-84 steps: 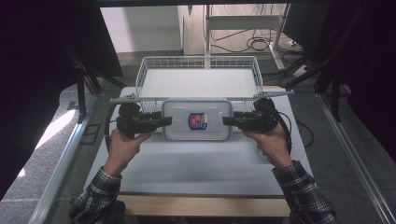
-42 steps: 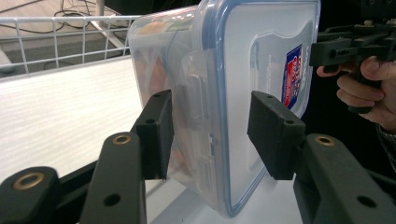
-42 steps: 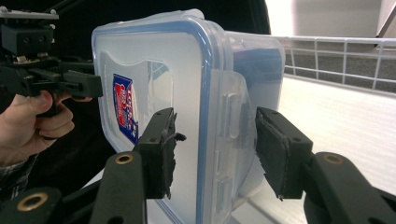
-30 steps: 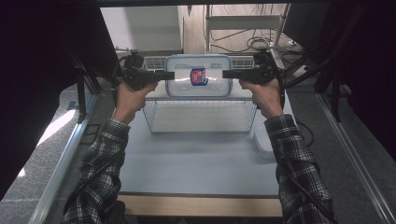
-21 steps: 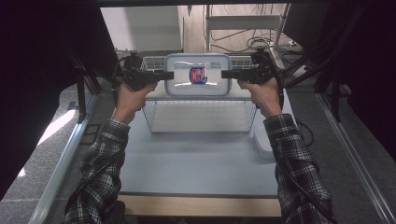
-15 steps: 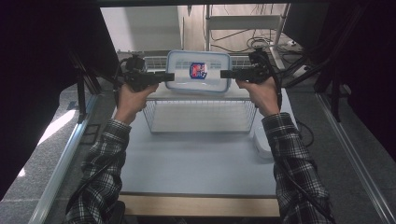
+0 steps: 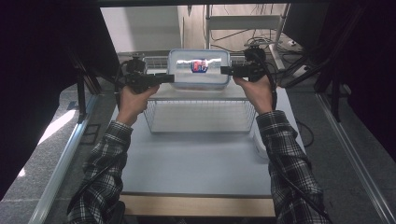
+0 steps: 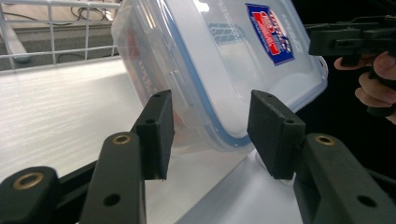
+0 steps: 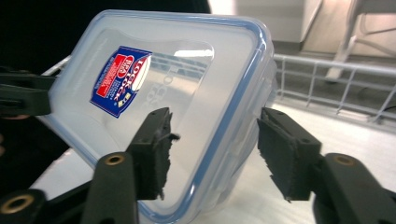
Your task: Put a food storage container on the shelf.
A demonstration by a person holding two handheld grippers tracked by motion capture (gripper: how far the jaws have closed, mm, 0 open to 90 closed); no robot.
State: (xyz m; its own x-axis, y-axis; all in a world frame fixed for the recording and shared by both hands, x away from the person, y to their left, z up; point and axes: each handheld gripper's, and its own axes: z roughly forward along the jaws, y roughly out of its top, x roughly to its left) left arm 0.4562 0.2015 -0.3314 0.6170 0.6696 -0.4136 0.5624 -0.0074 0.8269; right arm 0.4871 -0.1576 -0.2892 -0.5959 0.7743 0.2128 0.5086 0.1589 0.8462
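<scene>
Here, in the upper middle of the high view, a clear plastic food box [image 7: 199, 69] with a blue-rimmed lid hangs between two grippers, tilted so that its lid faces the camera. A red and blue label [image 7: 199, 66] sits on the lid, near its centre. Through the wall of the box a reddish shape shows in the left gripper view – what it is I cannot tell.

The left gripper [image 7: 164, 78] comes in from the left of the frame and meets the box at its left end; the right gripper [image 7: 226, 71] meets it at the right end. In the left gripper view the two black jaws stand partly apart, with the lower corner of the box [image 8: 219, 74] between them, and the pads lie against its lid and base. In the right gripper view the jaws likewise bracket the blue-rimmed edge of the box [image 9: 177, 107]; they have just been closing a little on it. Both grip the box, one at each end.

Below the box in the high view, a white wire basket [image 7: 201, 122] stands on the pale table [image 7: 196, 163], in the middle of the frame. I see nothing lying in it – only the table top through its mesh. The box hangs above the basket's far rim, apart from it.
</scene>
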